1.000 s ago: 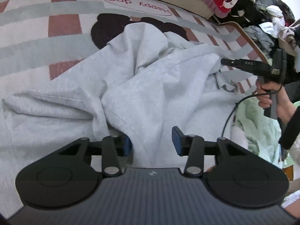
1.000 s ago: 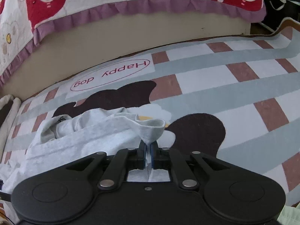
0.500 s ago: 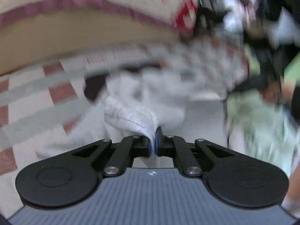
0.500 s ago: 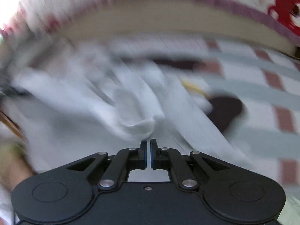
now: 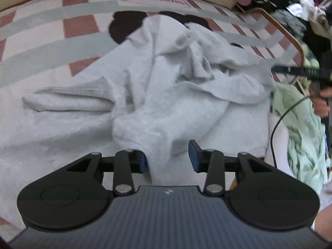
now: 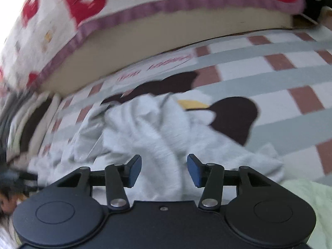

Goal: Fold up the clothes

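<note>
A light grey garment lies crumpled on the checked rug, one sleeve stretched to the left. My left gripper hovers over its near edge with the jaws opening; a loose fold lies between them beside the left pad, not pressed. In the right wrist view the same grey garment is bunched below my right gripper, whose jaws are opening and grip nothing. The right gripper also shows at the right of the left wrist view, held by a hand.
A pale green garment lies to the right of the grey one, and also shows as green cloth. A bed with a bear-print sheet borders the rug's far side. Piled clothes sit at the far right. A black cable hangs there.
Half a second ago both grippers were shut on folds of the grey garment and lifting it. Both now stand open and the cloth has dropped back onto the rug in a new heap.
</note>
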### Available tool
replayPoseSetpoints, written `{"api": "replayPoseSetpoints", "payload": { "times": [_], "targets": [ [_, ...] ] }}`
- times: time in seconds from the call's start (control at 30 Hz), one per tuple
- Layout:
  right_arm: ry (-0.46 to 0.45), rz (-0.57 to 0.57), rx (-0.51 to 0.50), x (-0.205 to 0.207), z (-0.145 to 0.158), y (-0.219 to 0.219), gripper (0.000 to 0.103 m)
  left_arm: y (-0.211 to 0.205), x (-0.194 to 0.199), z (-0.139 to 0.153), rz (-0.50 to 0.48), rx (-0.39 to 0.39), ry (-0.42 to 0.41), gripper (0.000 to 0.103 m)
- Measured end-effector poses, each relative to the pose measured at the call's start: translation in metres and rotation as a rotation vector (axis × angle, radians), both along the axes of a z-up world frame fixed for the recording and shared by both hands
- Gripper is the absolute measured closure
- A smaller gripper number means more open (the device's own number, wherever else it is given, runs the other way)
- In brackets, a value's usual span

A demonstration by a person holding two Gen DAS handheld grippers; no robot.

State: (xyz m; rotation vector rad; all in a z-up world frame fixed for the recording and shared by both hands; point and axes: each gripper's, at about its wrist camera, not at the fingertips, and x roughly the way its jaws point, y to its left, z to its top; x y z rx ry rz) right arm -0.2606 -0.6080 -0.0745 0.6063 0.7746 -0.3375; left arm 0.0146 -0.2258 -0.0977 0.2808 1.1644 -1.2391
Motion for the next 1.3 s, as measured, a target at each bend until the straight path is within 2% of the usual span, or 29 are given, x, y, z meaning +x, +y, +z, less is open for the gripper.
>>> {"api": "replayPoseSetpoints", "payload": {
  "times": [0.03, 0.07, 0.17, 0.23, 0.27, 0.33, 0.4, 0.47, 0.5, 0.53, 0.6, 0.63, 0.7, 0.9, 0.93, 0.97, 1.03, 1.13, 1.23, 1.3],
  "targets": [
    [0.018, 0.03, -0.016, 0.008, -0.003, 0.004, 0.046, -0.002, 0.0, 0.001, -0.002, -0.01, -0.01, 0.076],
    [0.044, 0.061, -0.043, 0.017, -0.008, 0.007, 0.046, -0.004, -0.001, 0.003, -0.007, -0.019, -0.023, 0.1],
    [0.107, 0.163, -0.158, 0.043, -0.019, 0.016, 0.049, -0.003, -0.005, 0.015, 0.002, -0.074, -0.066, 0.1],
    [0.109, 0.219, -0.222, 0.056, -0.018, 0.014, 0.099, 0.003, -0.004, 0.026, 0.024, -0.127, -0.098, 0.1],
    [0.093, 0.223, -0.232, 0.061, -0.013, 0.009, 0.102, 0.007, -0.004, 0.033, 0.038, -0.16, -0.125, 0.1],
    [-0.014, 0.131, -0.232, 0.057, 0.005, -0.006, 0.102, 0.019, -0.002, 0.051, 0.064, -0.257, -0.151, 0.1],
    [-0.15, -0.035, -0.207, 0.037, 0.026, -0.023, 0.102, 0.03, -0.003, 0.066, 0.071, -0.349, -0.17, 0.1],
    [-0.221, -0.234, -0.191, 0.012, 0.036, -0.039, 0.102, 0.034, -0.01, 0.07, 0.02, -0.385, -0.171, 0.099],
    [-0.22, -0.324, -0.182, 0.002, 0.036, -0.047, 0.101, 0.032, -0.015, 0.067, -0.018, -0.367, -0.162, 0.098],
    [-0.194, -0.394, -0.169, -0.006, 0.032, -0.055, 0.1, 0.027, -0.019, 0.06, -0.048, -0.316, -0.149, 0.097],
    [-0.092, -0.457, -0.163, -0.016, 0.017, -0.068, 0.1, 0.016, -0.027, 0.043, -0.103, -0.201, -0.124, 0.097],
    [-0.038, -0.475, -0.176, -0.017, 0.009, -0.072, 0.1, 0.009, -0.031, 0.034, -0.131, -0.136, -0.125, 0.097],
    [0.017, -0.498, -0.187, -0.023, -0.003, -0.076, 0.101, 0.002, -0.036, 0.025, -0.16, -0.069, -0.151, 0.097],
    [0.009, -0.522, -0.152, -0.026, -0.013, -0.083, 0.1, -0.004, -0.025, 0.023, -0.138, -0.128, -0.096, 0.091],
    [0.004, -0.514, -0.158, -0.022, -0.012, -0.083, 0.1, -0.006, -0.025, 0.021, -0.126, -0.117, -0.108, 0.091],
    [0.0, -0.507, -0.164, -0.019, -0.012, -0.084, 0.1, -0.007, -0.025, 0.02, -0.116, -0.102, -0.131, 0.099],
    [-0.04, -0.489, -0.166, -0.014, 0.0, -0.087, 0.101, -0.007, -0.021, 0.028, -0.085, -0.104, -0.237, 0.1],
    [-0.151, -0.476, -0.165, -0.01, 0.033, -0.097, 0.101, 0.003, 0.014, 0.074, 0.091, -0.217, -0.354, 0.1],
    [-0.317, -0.467, -0.175, -0.005, 0.089, -0.104, 0.101, 0.024, 0.044, 0.128, 0.273, -0.368, -0.424, 0.1],
    [-0.393, -0.406, -0.229, 0.003, 0.133, -0.093, 0.101, 0.041, 0.052, 0.164, 0.363, -0.462, -0.481, 0.1]
  ]
}}
